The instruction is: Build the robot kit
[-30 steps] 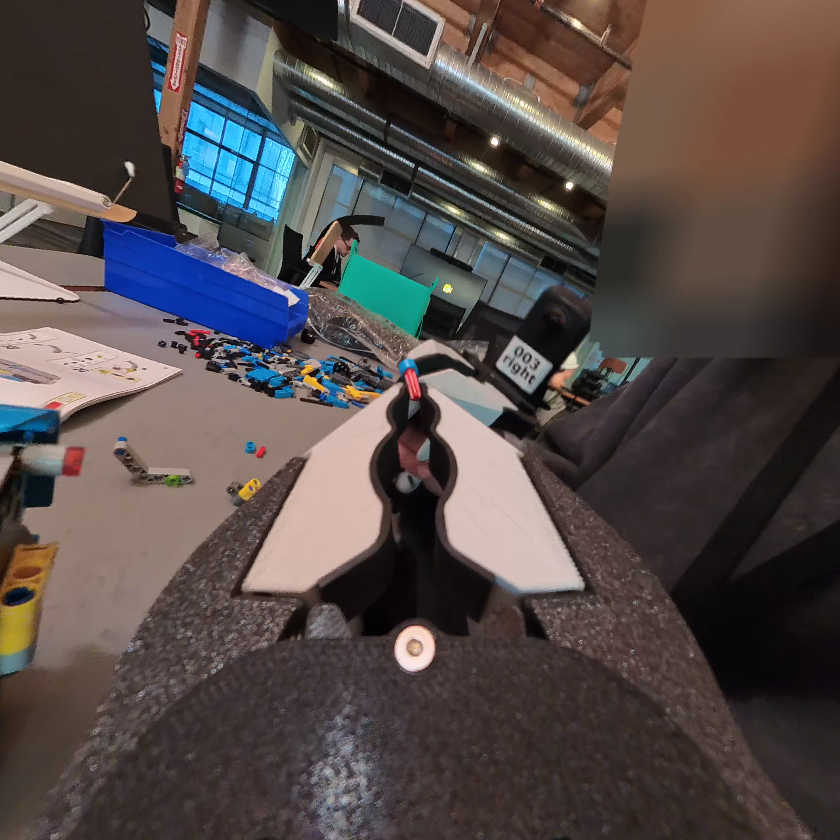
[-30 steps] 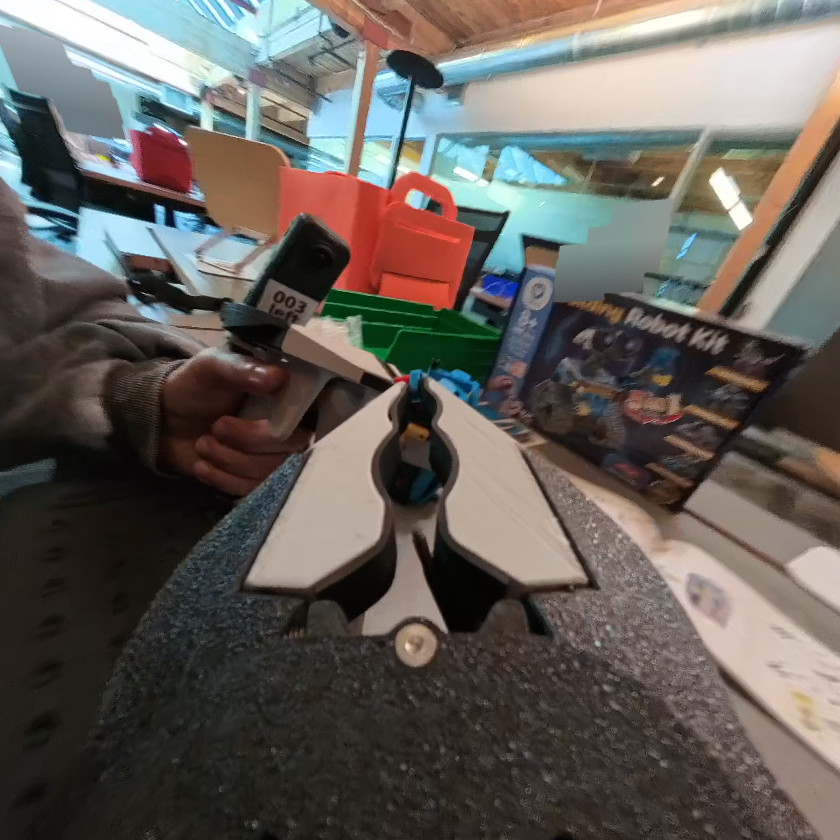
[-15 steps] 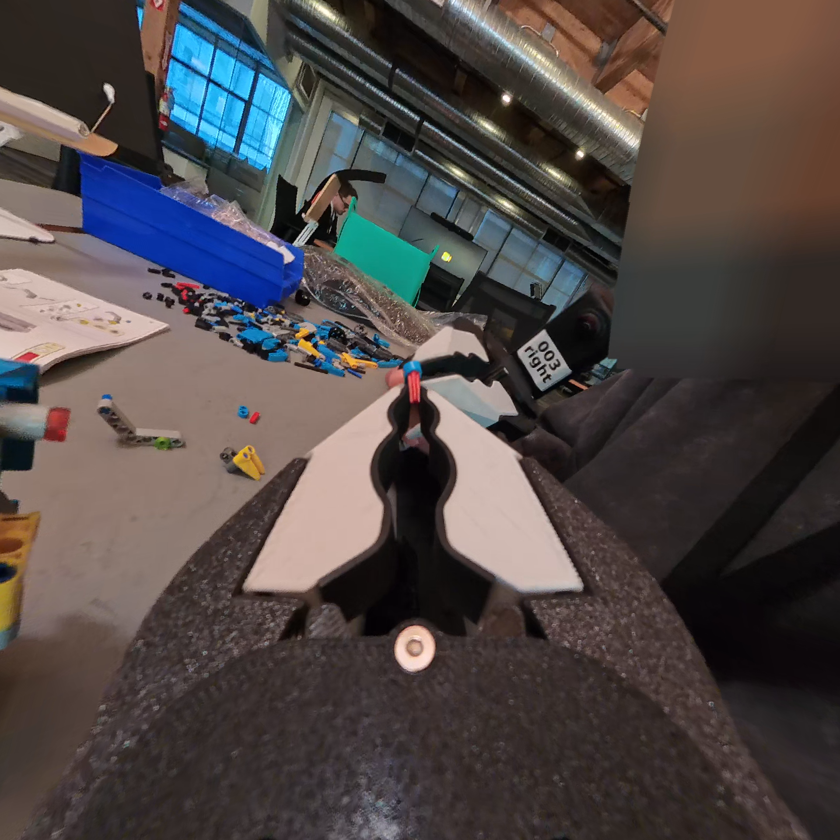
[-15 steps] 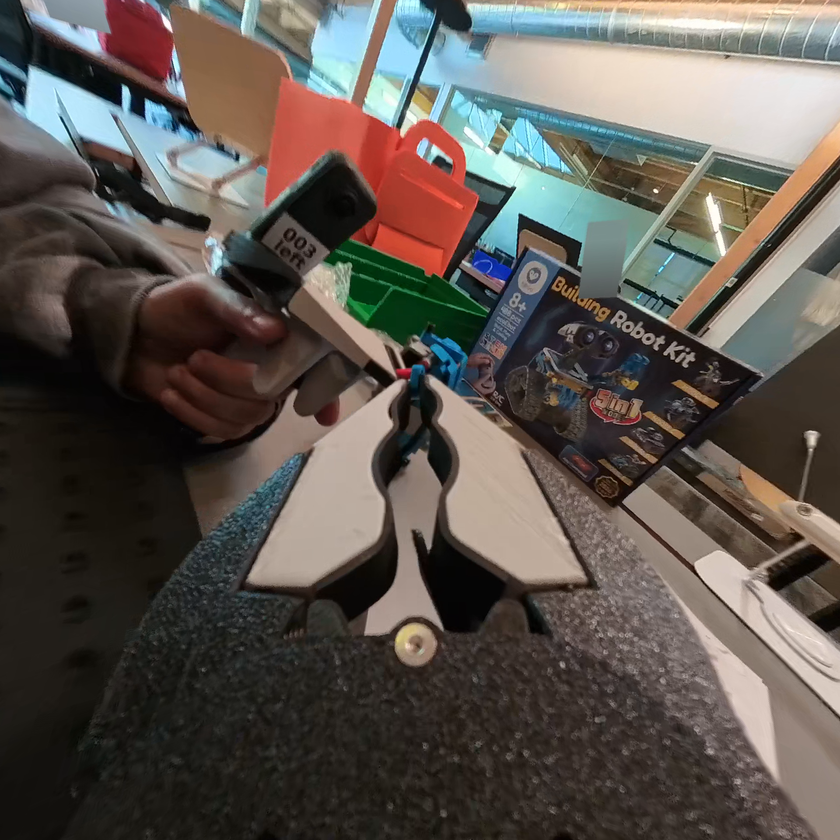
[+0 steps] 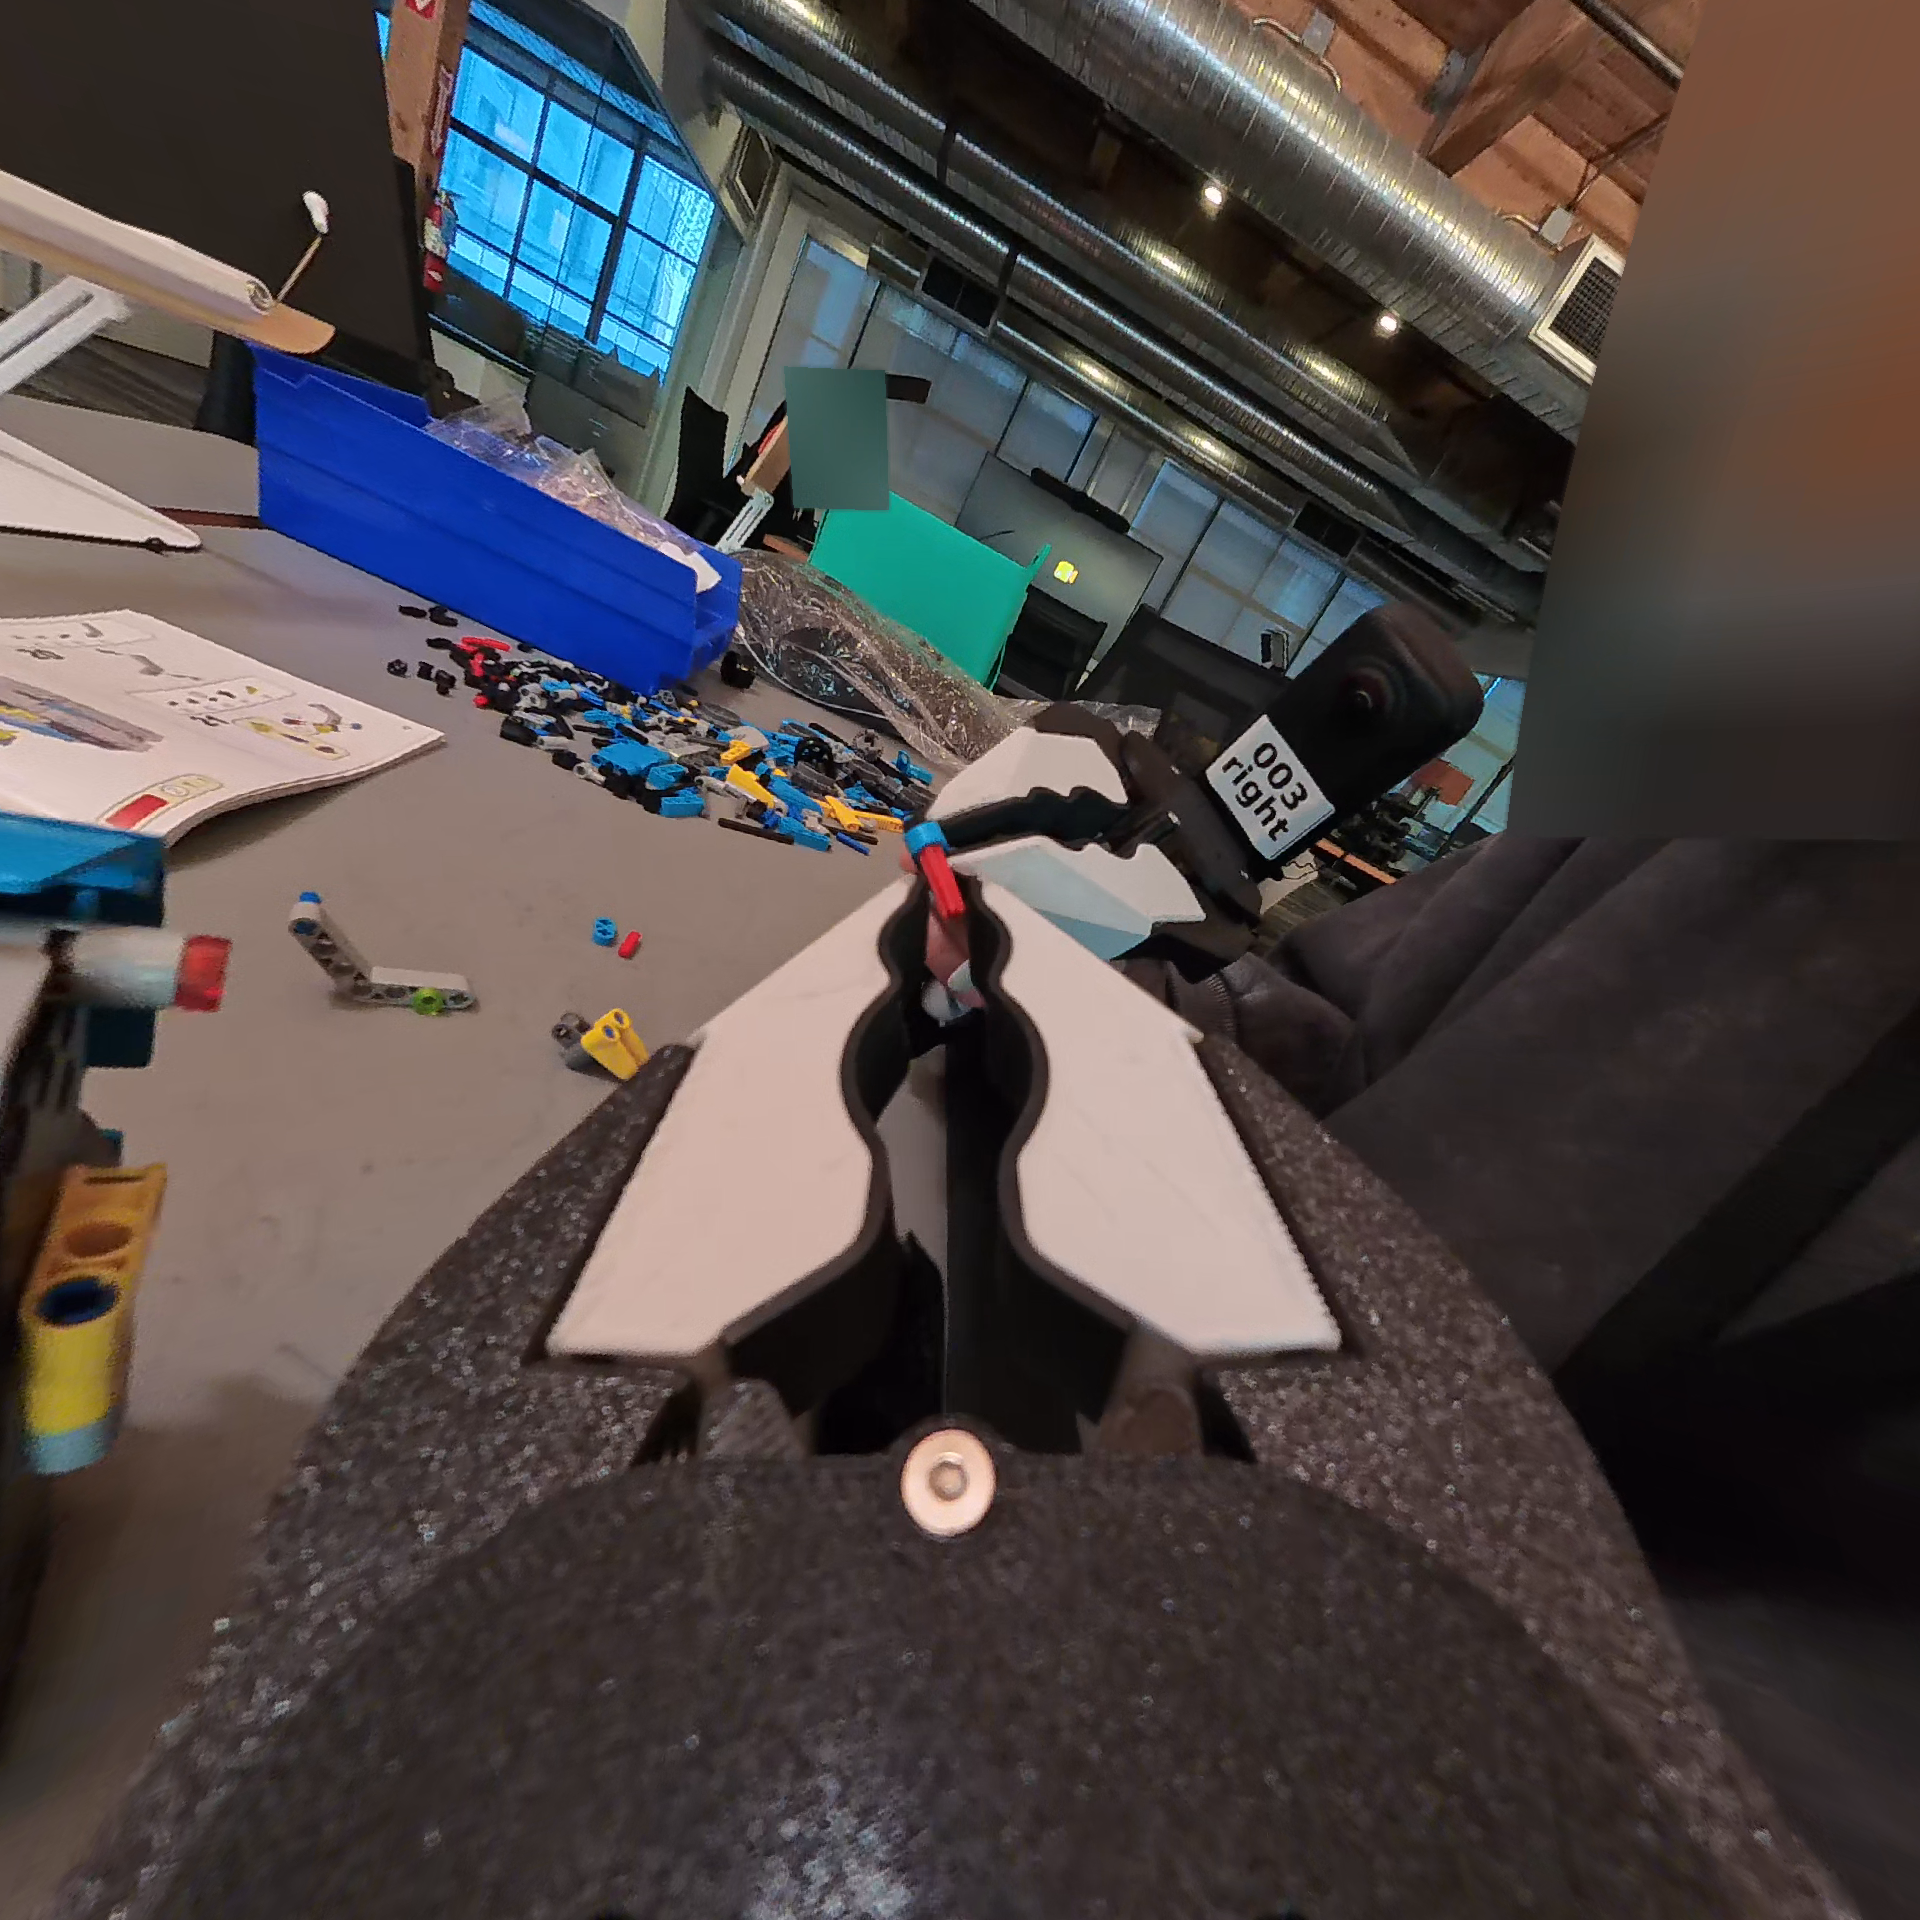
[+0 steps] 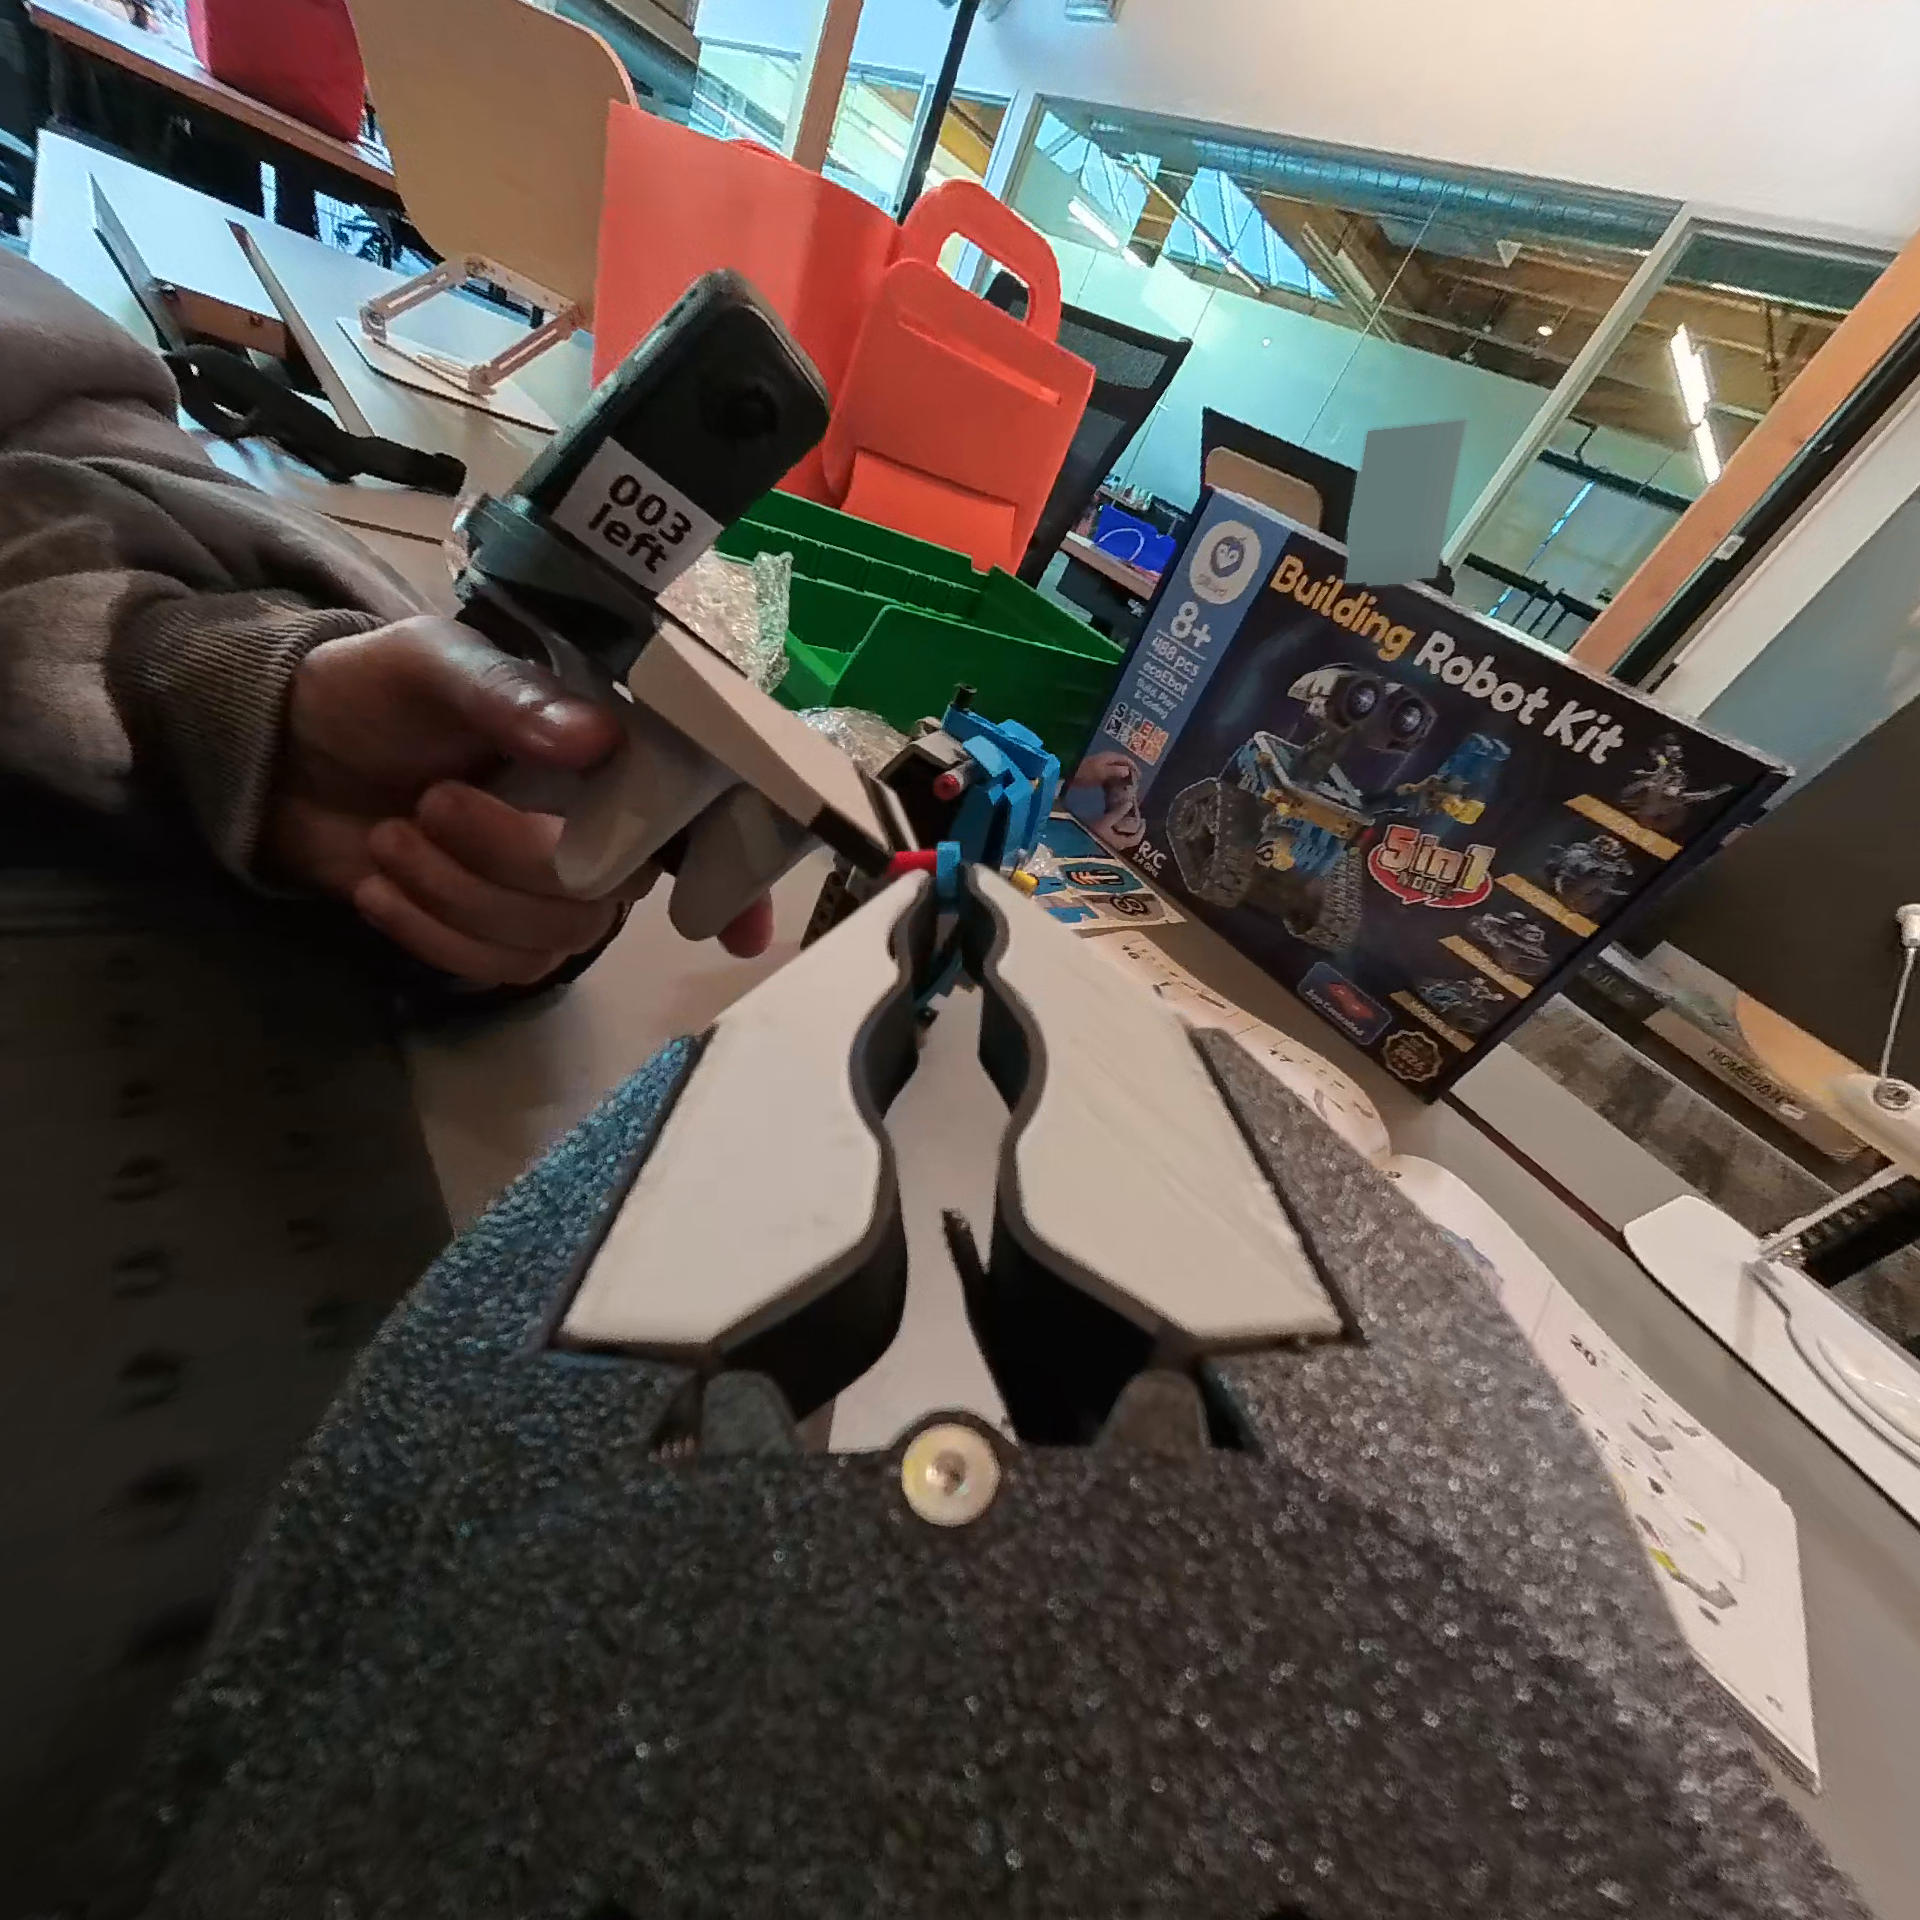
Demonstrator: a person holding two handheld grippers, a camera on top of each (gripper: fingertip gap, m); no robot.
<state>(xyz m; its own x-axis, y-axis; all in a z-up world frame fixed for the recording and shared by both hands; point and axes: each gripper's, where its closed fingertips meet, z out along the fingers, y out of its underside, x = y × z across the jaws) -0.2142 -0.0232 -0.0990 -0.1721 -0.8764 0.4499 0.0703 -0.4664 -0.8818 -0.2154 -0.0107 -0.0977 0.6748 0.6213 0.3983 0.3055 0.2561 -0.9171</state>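
Observation:
My left gripper (image 5: 940,902) is shut on a small red pin (image 5: 943,883) held at its tips. My right gripper (image 6: 948,891) is shut on a small blue piece (image 6: 948,864). The two grippers meet tip to tip above the grey table (image 5: 416,1122), and the red pin touches the blue piece (image 5: 921,837). In the left wrist view the right gripper (image 5: 940,831) comes in from the right. In the right wrist view the left gripper (image 6: 883,847), held by a hand (image 6: 436,779), comes in from the left with the red pin (image 6: 910,860).
A blue bin (image 5: 468,540), a pile of loose pieces (image 5: 707,769), a booklet (image 5: 187,717), a grey angled beam (image 5: 374,966) and a yellow piece (image 5: 611,1041) lie on the table. A partly built model (image 5: 73,1091) stands at the left. A kit box (image 6: 1403,831), green bins (image 6: 935,634) and an orange bag (image 6: 883,343) stand behind. My left and right fingertips are right by each other.
Both grippers stayed shut and tip to tip. Both have turned: the right gripper's body swung right in the left view, and the left gripper now tilts more steeply in the right view.

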